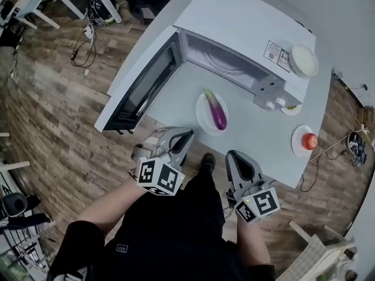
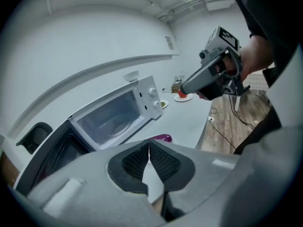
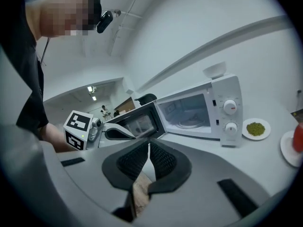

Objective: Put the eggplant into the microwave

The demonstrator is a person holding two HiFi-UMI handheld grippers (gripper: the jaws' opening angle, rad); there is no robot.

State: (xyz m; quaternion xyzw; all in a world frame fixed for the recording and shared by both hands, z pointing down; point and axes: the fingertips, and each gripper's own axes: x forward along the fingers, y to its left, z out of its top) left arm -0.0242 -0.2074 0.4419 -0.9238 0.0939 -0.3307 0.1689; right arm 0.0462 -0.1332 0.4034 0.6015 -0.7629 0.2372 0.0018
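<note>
A purple eggplant (image 1: 215, 111) lies on a white plate (image 1: 202, 119) on the pale table, in front of the white microwave (image 1: 246, 69). The microwave's door (image 1: 143, 86) stands swung open to the left. Both grippers hover at the table's near edge, short of the plate. My left gripper (image 1: 186, 138) is shut and empty; in its own view only a sliver of the eggplant (image 2: 162, 137) shows above the closed pads (image 2: 142, 160). My right gripper (image 1: 235, 157) is shut too, with nothing between its pads (image 3: 163, 160), and faces the open microwave (image 3: 199, 110).
A white bowl (image 1: 304, 60) sits on top of the microwave. Right of it are a small plate of green bits (image 3: 255, 127) and a plate with a red tomato (image 1: 309, 140). The wooden floor (image 1: 53, 116) with cables lies to the left.
</note>
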